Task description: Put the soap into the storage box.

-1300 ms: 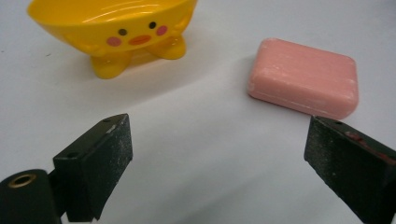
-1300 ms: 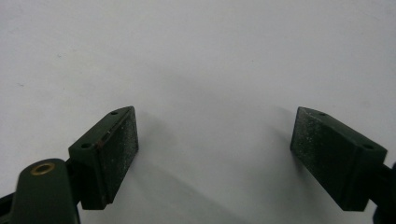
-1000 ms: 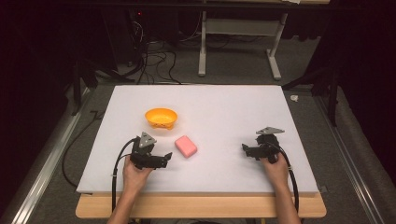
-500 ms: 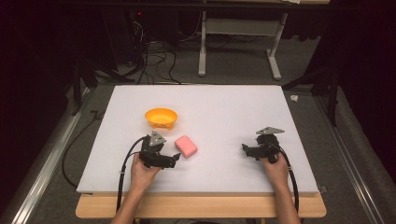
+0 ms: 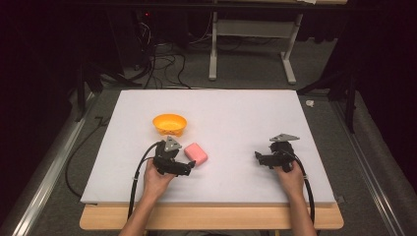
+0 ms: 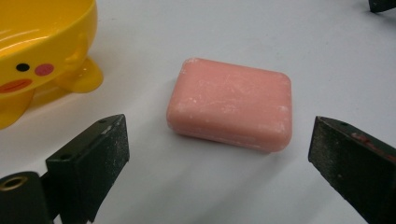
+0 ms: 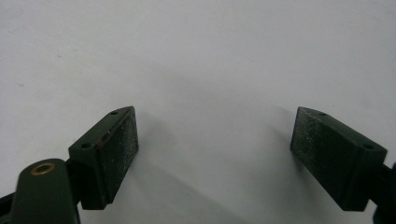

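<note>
A pink bar of soap [image 5: 196, 153] [image 6: 231, 103] lies flat on the white board [image 5: 236, 118]. Behind it to the left stands a yellow duck-faced bowl [image 5: 169, 124] [image 6: 32, 46]. My left gripper [image 5: 187, 168] [image 6: 219, 144] is open, its jaws wide apart just short of the soap and not touching it. Over on the right side of the board, my right gripper [image 5: 257, 157] [image 7: 215, 140] is open too, pointing left over bare white surface with nothing between its jaws.
The white board rests on a wooden table [image 5: 211, 219] whose front edge shows below it. Behind the board are a table frame [image 5: 251, 44], cables [image 5: 157, 64] on the floor and dark surroundings. A small part of the other gripper [image 6: 383, 4] peeks in at the left gripper view's top right.
My left gripper has moved right and slightly forward, closing in on the pink soap. The right gripper has stayed in place.
</note>
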Action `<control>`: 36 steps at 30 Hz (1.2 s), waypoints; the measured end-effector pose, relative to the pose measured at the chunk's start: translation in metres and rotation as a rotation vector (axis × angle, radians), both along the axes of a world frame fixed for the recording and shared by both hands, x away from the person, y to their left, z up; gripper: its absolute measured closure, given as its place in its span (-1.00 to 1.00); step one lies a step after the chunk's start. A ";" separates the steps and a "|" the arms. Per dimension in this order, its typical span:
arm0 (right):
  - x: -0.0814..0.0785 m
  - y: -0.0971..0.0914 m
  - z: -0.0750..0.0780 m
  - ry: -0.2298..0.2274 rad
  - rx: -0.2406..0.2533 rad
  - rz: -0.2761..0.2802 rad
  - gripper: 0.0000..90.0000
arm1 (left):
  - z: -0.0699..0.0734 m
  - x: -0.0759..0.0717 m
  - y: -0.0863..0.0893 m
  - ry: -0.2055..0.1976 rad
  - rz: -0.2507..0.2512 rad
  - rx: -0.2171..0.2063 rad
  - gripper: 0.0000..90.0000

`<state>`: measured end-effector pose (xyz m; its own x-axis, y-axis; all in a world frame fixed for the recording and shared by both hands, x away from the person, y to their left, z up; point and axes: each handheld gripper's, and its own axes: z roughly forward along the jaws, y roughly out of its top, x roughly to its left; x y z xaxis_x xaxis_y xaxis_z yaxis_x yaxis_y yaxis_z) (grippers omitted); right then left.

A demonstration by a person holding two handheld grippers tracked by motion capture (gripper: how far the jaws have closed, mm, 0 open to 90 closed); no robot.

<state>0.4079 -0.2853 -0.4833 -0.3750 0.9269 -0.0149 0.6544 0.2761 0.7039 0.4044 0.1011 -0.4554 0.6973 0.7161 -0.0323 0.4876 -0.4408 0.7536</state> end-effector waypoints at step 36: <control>0.000 0.000 0.000 0.000 0.000 0.000 -0.65 | -0.018 0.027 -0.034 0.057 -0.032 0.022 -0.91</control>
